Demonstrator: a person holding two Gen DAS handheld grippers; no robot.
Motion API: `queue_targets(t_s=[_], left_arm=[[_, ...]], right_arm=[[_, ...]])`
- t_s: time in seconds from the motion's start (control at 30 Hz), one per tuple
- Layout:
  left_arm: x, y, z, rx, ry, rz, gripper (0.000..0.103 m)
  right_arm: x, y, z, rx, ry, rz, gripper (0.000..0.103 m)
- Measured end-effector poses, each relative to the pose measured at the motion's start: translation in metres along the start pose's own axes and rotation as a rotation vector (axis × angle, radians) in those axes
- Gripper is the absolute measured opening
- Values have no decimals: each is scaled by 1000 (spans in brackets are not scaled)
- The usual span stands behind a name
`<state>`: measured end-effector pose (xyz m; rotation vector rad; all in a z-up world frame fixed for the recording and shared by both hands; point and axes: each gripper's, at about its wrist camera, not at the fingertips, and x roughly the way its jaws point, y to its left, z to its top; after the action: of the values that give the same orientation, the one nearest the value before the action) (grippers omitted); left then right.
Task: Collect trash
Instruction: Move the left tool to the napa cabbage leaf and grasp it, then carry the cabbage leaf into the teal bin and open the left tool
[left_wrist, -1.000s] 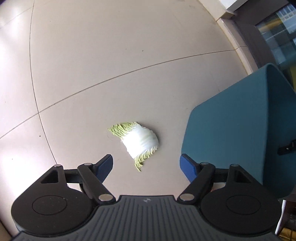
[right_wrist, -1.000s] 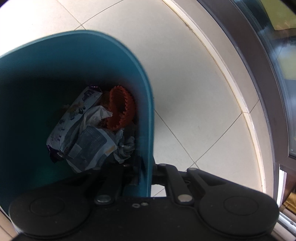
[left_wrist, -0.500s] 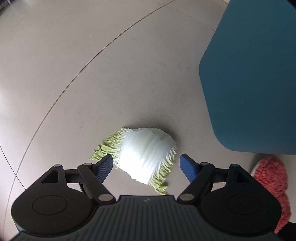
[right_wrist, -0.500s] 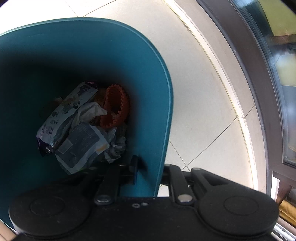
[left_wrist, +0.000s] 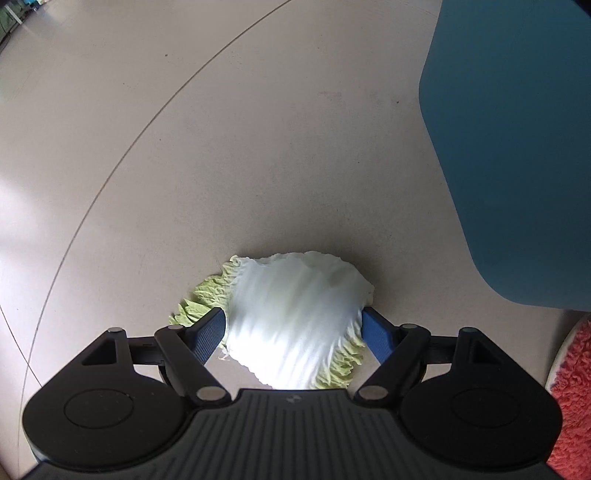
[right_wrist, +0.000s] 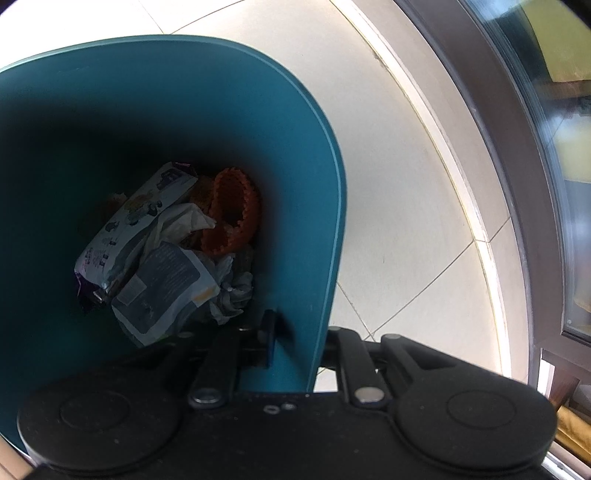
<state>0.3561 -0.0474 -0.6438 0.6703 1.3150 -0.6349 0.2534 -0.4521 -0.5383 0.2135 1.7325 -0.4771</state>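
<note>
A piece of napa cabbage (left_wrist: 295, 317), white with green frilly edges, lies on the tiled floor. My left gripper (left_wrist: 293, 328) is open, with its blue fingers on either side of the cabbage. My right gripper (right_wrist: 299, 332) is shut on the wall of the teal trash bin (right_wrist: 325, 206), one finger inside and one outside. In the bin lie crumpled wrappers (right_wrist: 147, 258) and an orange toothed piece (right_wrist: 232, 214). The bin's outer wall also shows in the left wrist view (left_wrist: 517, 147), at the right.
A red fluffy slipper (left_wrist: 572, 387) lies at the lower right of the left wrist view. A dark door or window frame (right_wrist: 517, 184) runs along the floor to the right of the bin.
My left gripper has come down and forward to the cabbage, which now sits between its fingers. The bin has tilted a little in my right gripper.
</note>
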Motion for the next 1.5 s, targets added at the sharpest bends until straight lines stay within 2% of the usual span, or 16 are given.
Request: queue_targets(t_s=[0.07, 0.3, 0.5, 0.67, 0.8, 0.97, 1.2, 1.37, 1.5], left_arm=[[3, 10, -1, -42, 3, -30, 81], [7, 19, 1, -38, -7, -68, 82], [3, 40, 3, -111, -11, -119, 71], [-14, 54, 3, -163, -25, -141, 68], [-55, 69, 6, -229, -39, -163, 68], [-129, 83, 15, -245, -62, -196, 68], [-238, 94, 40, -230, -106, -237, 68], [-291, 75, 63, -203, -123, -293, 68], [-307, 28, 79, -122, -131, -354, 69]], right_arm=[[0, 0, 0, -8, -3, -1, 13], [-1, 1, -5, -5, -12, -3, 13], [-1, 2, -8, -2, -16, -6, 13], [-3, 4, -7, 12, -18, -15, 13], [-5, 5, -6, 24, -21, -21, 13], [-13, 12, -8, 15, -25, -23, 11], [-37, 24, -8, 30, -32, 32, 4], [-43, 25, -4, 1, -36, 51, 4], [-39, 17, -1, -14, -31, 63, 4]])
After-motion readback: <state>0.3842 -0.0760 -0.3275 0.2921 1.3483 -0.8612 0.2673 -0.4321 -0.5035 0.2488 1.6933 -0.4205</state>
